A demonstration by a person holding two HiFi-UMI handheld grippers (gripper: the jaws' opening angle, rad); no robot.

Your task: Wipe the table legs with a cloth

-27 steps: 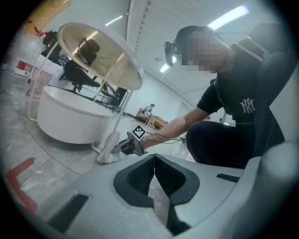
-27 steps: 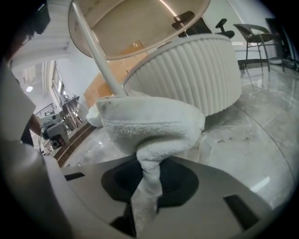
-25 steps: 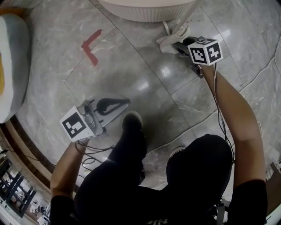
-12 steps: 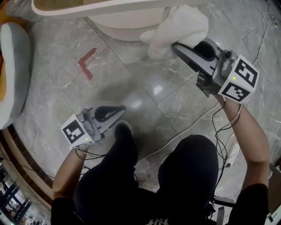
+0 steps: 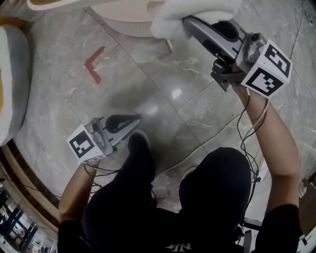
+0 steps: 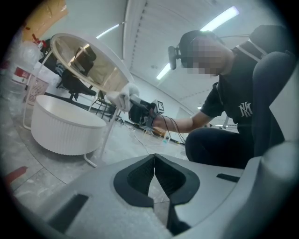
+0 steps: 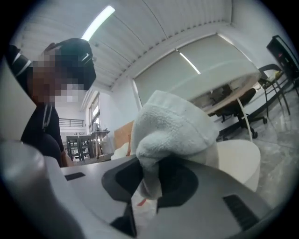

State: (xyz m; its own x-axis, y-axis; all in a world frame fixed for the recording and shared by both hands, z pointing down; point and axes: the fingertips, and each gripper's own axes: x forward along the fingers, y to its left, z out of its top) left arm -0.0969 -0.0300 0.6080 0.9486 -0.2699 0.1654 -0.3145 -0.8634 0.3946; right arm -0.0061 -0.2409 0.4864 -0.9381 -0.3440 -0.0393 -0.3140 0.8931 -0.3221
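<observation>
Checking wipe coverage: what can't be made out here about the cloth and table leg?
Head view: cloth in right tool hides what it touches; top edge cuts the table.
Right gripper view: cloth blocks the view ahead.
Left gripper view: cloth's contact with table leg too small.

- shiny grey marble-look floor tiles
- red L-shaped tape mark stuck on the floor
- thin cable snaking across the tiles
- big grey-and-orange cushion at the left edge
- white ribbed round tub sitting on the floor
- plastic bottles just left of the tub, labels too blurry to read
- black office chair off in the background
- strip lights on the ceiling
</observation>
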